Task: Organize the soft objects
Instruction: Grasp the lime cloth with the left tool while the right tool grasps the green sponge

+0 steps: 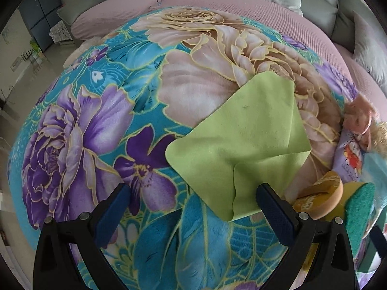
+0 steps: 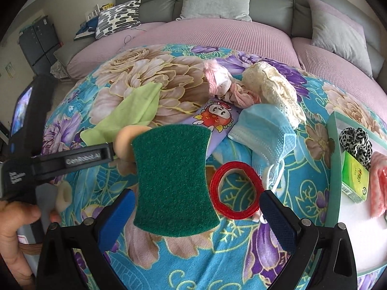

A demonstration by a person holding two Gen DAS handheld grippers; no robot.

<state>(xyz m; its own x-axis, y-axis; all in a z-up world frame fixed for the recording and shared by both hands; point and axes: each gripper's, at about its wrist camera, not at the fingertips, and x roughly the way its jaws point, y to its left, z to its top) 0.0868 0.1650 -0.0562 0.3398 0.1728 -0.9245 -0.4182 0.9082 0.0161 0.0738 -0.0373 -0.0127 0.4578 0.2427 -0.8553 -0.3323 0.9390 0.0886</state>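
A lime-green cloth [image 1: 241, 145] lies flat on the floral blanket [image 1: 96, 133]. My left gripper [image 1: 193, 193] hovers open just in front of it, and the cloth's near corner reaches in between the fingers by the right one. In the right wrist view a green scouring sponge [image 2: 171, 181] lies between the spread fingers of my open right gripper [image 2: 197, 198], untouched by either. A red ring [image 2: 235, 188], a blue face mask [image 2: 263, 130], a cartoon pouch [image 2: 212, 118], cream lace [image 2: 271, 89] and pink fabric [image 2: 225, 82] lie beyond.
A teal-rimmed box [image 2: 333, 145] at the right holds a leopard scrunchie [image 2: 355, 142], a green carton [image 2: 355, 178] and a pink item [image 2: 377, 186]. A peach round puff [image 2: 125, 140] sits beside the sponge. A hand [image 2: 14, 217] holds the left gripper. A pink-covered sofa [image 2: 217, 33] is behind.
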